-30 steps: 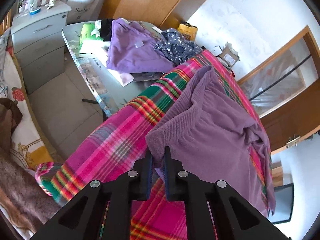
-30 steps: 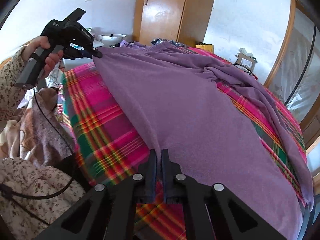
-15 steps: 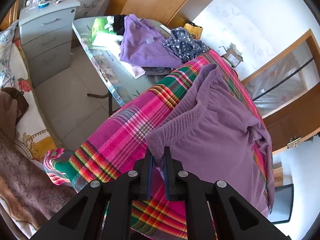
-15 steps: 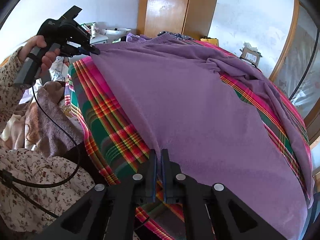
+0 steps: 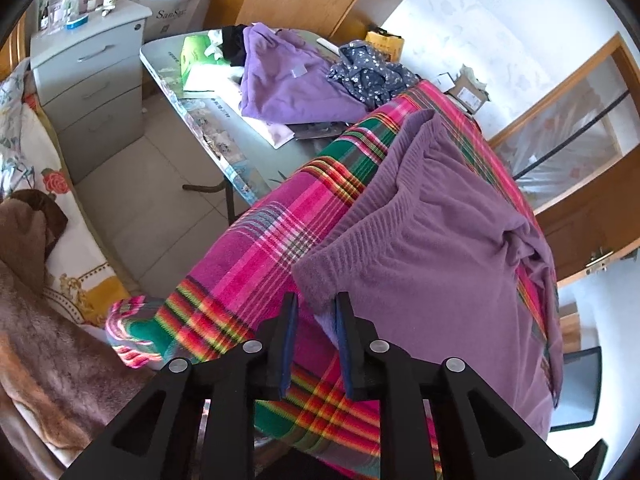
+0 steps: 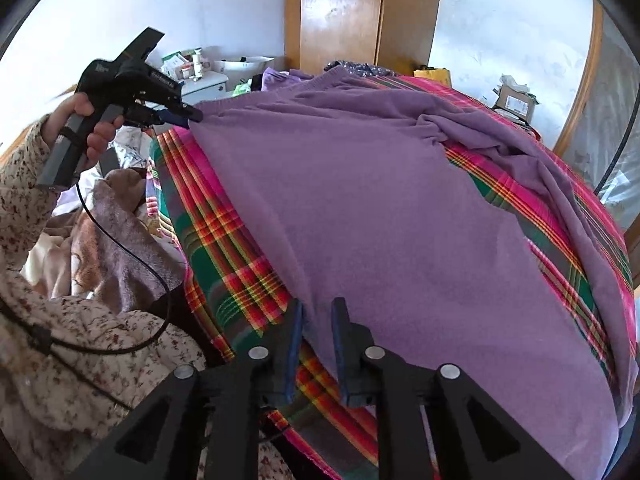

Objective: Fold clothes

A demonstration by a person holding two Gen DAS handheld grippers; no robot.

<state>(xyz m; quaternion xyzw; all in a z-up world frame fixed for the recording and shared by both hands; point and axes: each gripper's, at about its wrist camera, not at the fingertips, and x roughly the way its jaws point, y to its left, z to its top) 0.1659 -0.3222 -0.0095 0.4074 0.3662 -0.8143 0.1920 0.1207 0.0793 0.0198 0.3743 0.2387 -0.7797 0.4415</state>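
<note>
Left wrist view: purple sweater point(image 5: 432, 248) is being spread over plaid cloth point(image 5: 260, 256) at frame centre; its ribbed corner sits between parted left tongs point(image 5: 314, 312), unpinched.

Right wrist view: near edge lies between parted right tongs point(image 6: 318, 320). No fold is showing; folding is being left.

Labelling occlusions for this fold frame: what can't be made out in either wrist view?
- Left wrist: near corner of the purple knit sweater dips between the left gripper fingers; contact unclear.
- Right wrist: sweater's near edge hidden behind the right gripper.
- Small bottles on the grey drawer cabinet: labels too small.
</note>
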